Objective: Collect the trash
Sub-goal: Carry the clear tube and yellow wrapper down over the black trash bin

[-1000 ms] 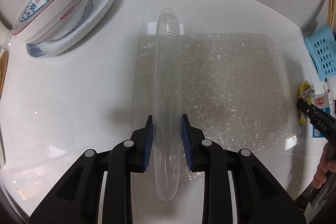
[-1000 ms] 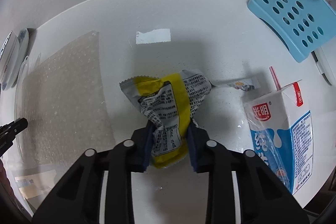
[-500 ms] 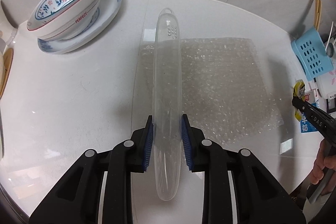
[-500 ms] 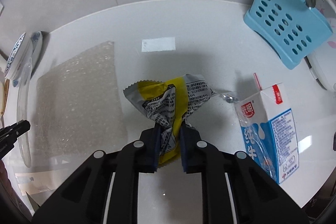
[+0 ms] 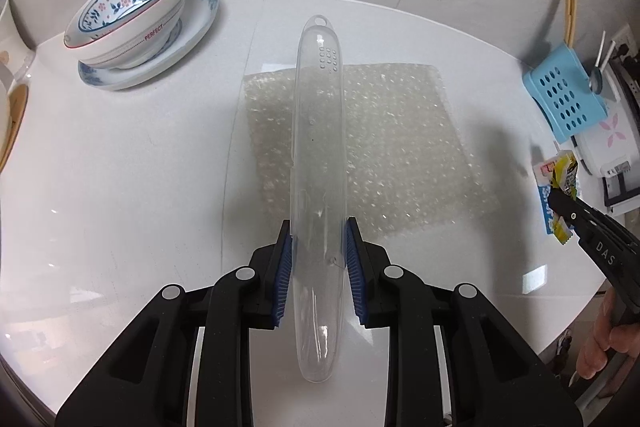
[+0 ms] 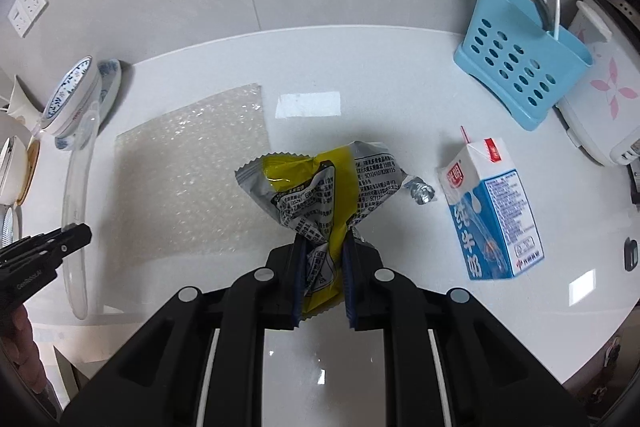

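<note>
My left gripper (image 5: 318,259) is shut on a long clear plastic case (image 5: 318,163) and holds it above the white table. My right gripper (image 6: 323,267) is shut on a crumpled yellow and silver snack wrapper (image 6: 320,191), lifted off the table. A sheet of bubble wrap (image 5: 392,147) lies flat under and beyond the case; it also shows in the right wrist view (image 6: 192,179). A blue and white milk carton (image 6: 496,203) with a straw stands to the right of the wrapper. A small crumpled foil scrap (image 6: 418,189) lies beside it.
A floral bowl (image 5: 128,15) sits on a plate at the far left. A blue perforated utensil holder (image 6: 520,75) with chopsticks stands at the far right beside a white appliance (image 6: 600,83). The table edge runs close along the front.
Both grippers have risen and pulled back from the table with their loads. The right gripper has closed tighter on the wrapper and lifted it off the surface.
</note>
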